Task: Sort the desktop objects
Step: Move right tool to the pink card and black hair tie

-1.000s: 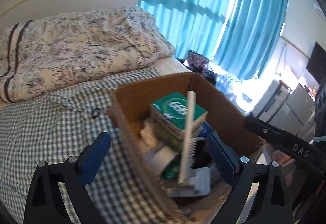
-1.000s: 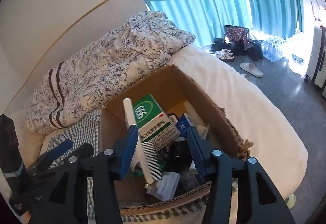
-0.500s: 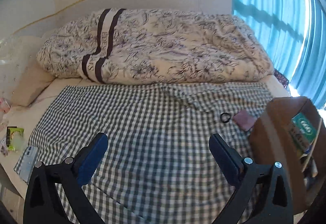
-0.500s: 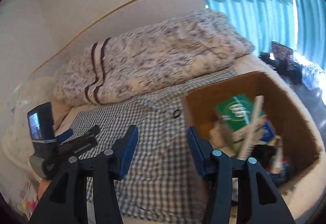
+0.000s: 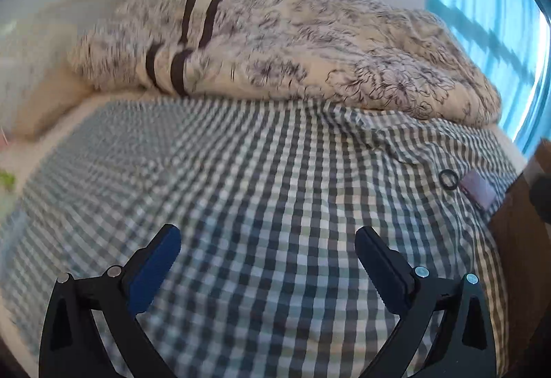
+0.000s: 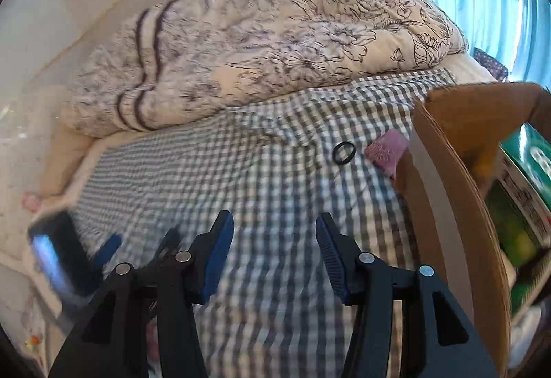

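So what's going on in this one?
A person holds two grippers over a checked sheet on a bed. Both the left gripper and right gripper are open and empty. A black ring and a pink item lie on the sheet beside a cardboard box that already holds a green carton. Neither loose item is being touched, so sorting is still under way.
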Demonstrator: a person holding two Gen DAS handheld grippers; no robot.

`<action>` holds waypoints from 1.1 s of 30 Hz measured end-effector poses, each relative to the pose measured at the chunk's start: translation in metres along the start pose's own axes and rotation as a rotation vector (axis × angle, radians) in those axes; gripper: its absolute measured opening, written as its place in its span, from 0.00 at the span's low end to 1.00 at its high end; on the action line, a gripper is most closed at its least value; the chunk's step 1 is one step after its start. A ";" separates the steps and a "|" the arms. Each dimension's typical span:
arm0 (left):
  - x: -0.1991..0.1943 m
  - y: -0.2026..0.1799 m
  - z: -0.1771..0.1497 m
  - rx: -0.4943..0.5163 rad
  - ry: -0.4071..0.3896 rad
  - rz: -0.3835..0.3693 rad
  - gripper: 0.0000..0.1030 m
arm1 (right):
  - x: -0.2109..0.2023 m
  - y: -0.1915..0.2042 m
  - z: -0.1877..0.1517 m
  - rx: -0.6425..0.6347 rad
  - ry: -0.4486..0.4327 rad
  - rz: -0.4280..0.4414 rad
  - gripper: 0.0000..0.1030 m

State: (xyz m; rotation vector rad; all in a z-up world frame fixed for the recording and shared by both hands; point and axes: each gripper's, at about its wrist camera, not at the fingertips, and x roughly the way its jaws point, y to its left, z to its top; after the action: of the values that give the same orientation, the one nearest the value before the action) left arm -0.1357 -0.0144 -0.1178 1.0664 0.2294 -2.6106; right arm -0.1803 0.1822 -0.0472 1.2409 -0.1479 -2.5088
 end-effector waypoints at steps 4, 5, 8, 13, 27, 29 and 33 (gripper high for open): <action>0.020 -0.002 0.005 -0.002 0.049 0.002 1.00 | 0.042 -0.015 0.034 0.043 0.012 -0.037 0.48; 0.020 -0.002 0.007 0.001 0.041 0.007 1.00 | 0.054 -0.027 0.045 0.075 0.014 -0.041 0.48; 0.021 0.000 0.012 0.000 0.033 0.009 1.00 | 0.081 -0.062 0.068 0.194 0.041 -0.051 0.48; 0.025 0.006 0.018 -0.038 0.049 -0.020 1.00 | 0.118 -0.078 0.088 0.125 0.114 -0.273 0.45; 0.025 0.001 0.014 -0.004 0.073 -0.032 1.00 | 0.156 -0.137 0.082 0.251 0.273 -0.450 0.36; 0.028 -0.001 0.013 0.012 0.080 -0.030 1.00 | 0.153 -0.141 0.081 0.252 0.278 -0.451 0.36; 0.028 -0.002 0.013 0.023 0.079 -0.029 1.00 | 0.148 -0.160 0.078 0.240 0.284 -0.473 0.36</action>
State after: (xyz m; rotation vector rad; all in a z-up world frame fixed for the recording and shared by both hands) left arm -0.1640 -0.0225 -0.1284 1.1835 0.2350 -2.6058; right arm -0.3657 0.2768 -0.1491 1.9069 -0.0956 -2.7154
